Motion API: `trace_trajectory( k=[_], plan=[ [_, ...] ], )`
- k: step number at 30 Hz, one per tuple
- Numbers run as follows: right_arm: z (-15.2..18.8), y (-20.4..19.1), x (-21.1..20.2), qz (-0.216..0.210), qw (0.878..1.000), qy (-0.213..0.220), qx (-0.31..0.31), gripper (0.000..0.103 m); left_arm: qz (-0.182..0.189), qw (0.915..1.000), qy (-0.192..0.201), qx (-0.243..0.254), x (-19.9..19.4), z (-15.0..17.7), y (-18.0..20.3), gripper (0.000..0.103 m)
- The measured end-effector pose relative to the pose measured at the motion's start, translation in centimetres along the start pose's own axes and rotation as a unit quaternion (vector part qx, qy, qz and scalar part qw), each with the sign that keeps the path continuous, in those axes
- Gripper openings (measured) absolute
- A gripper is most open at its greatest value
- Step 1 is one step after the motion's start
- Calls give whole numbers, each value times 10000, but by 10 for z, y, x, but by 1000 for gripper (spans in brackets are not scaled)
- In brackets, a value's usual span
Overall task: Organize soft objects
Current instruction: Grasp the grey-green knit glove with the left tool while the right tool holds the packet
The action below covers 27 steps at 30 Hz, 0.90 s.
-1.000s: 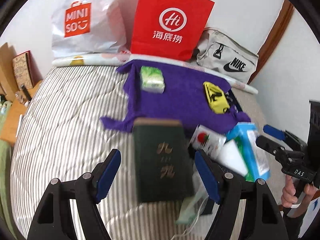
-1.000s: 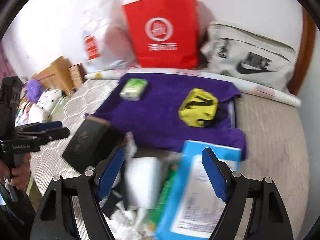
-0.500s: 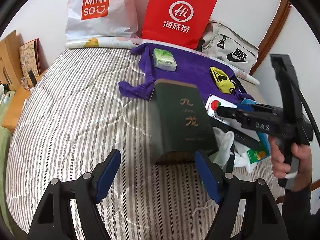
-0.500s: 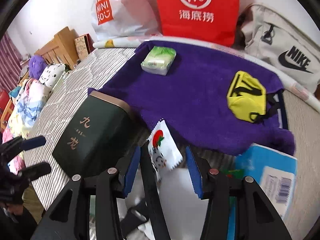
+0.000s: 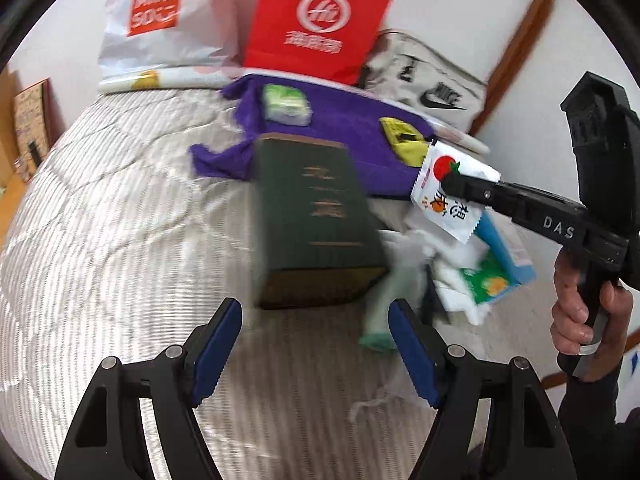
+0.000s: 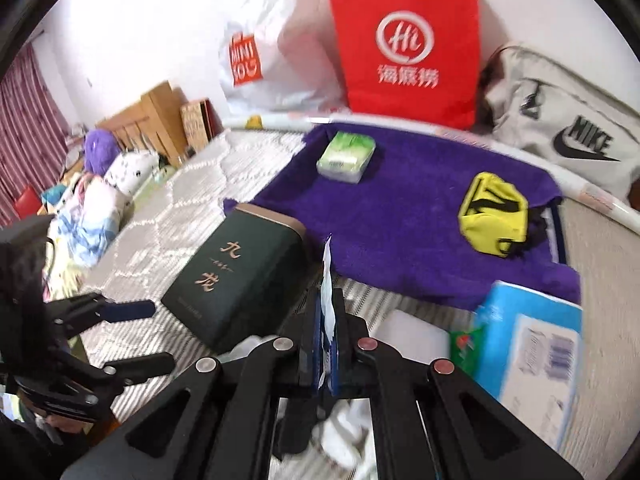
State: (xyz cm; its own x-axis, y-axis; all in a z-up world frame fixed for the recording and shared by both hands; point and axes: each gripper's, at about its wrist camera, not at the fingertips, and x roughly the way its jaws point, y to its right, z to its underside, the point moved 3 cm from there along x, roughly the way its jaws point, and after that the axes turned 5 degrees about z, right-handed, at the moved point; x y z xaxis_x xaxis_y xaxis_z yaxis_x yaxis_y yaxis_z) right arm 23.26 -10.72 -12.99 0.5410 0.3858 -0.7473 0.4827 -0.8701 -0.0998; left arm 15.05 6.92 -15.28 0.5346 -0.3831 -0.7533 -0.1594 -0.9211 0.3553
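My right gripper [image 6: 325,332] is shut on a small white packet with a red tomato print [image 5: 448,196], held edge-on [image 6: 328,280] above the bed; the gripper also shows in the left wrist view [image 5: 452,180]. My left gripper [image 5: 316,344] is open and empty, low over the striped quilt, just in front of a dark green box [image 5: 312,220]. A purple towel [image 6: 400,208] lies at the back with a green tissue pack [image 6: 346,156] and a yellow pouch [image 6: 492,208] on it.
A blue carton [image 6: 528,344], white soft items [image 5: 452,280] and a green pack lie right of the dark green box [image 6: 232,276]. A red paper bag [image 6: 404,40], a white Miniso bag [image 6: 256,52] and a grey Nike bag [image 6: 560,120] stand against the wall.
My right gripper has closed on the white tomato packet and lifted it off the pile. My left gripper moved slightly closer to the green box and stays open.
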Motion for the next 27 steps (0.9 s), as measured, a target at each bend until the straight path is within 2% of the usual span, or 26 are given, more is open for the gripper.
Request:
trace_trajectory(
  k=[3, 5, 7, 9, 11, 14, 15, 16, 23, 27],
  plan=[
    [11, 8, -27, 64, 9998, 178, 118, 4, 62, 9997, -4, 223, 8, 2, 18, 73],
    [21, 11, -42, 128, 9996, 228, 114, 4, -101, 9993, -28, 364, 16, 4, 26, 72],
    [38, 12, -57, 132, 9995, 283, 96, 4, -223, 9986, -47, 488, 24, 6, 32, 57],
    [55, 14, -71, 133, 9993, 334, 99, 4, -228, 9986, -49, 479, 29, 7, 34, 56],
    [72, 15, -83, 96, 9993, 355, 105, 4, -213, 9986, -99, 470, 37, 9, 36, 50],
    [93, 20, -95, 126, 9991, 388, 152, 4, -208, 9984, -126, 511, 44, 11, 39, 29],
    [101, 21, -98, 124, 9991, 373, 176, 4, -237, 9982, -177, 523, 47, 12, 39, 17],
    [109, 23, -101, 132, 9991, 352, 214, 4, -249, 9981, -178, 528, 46, 13, 40, 10],
    [149, 49, -96, 160, 9973, 151, 696, 4, -213, 9984, 131, 512, -1, 24, 40, 8],
    [161, 59, -94, 178, 9956, 156, 903, 4, -396, 9980, 326, 363, -30, 30, 29, 8]
  ],
)
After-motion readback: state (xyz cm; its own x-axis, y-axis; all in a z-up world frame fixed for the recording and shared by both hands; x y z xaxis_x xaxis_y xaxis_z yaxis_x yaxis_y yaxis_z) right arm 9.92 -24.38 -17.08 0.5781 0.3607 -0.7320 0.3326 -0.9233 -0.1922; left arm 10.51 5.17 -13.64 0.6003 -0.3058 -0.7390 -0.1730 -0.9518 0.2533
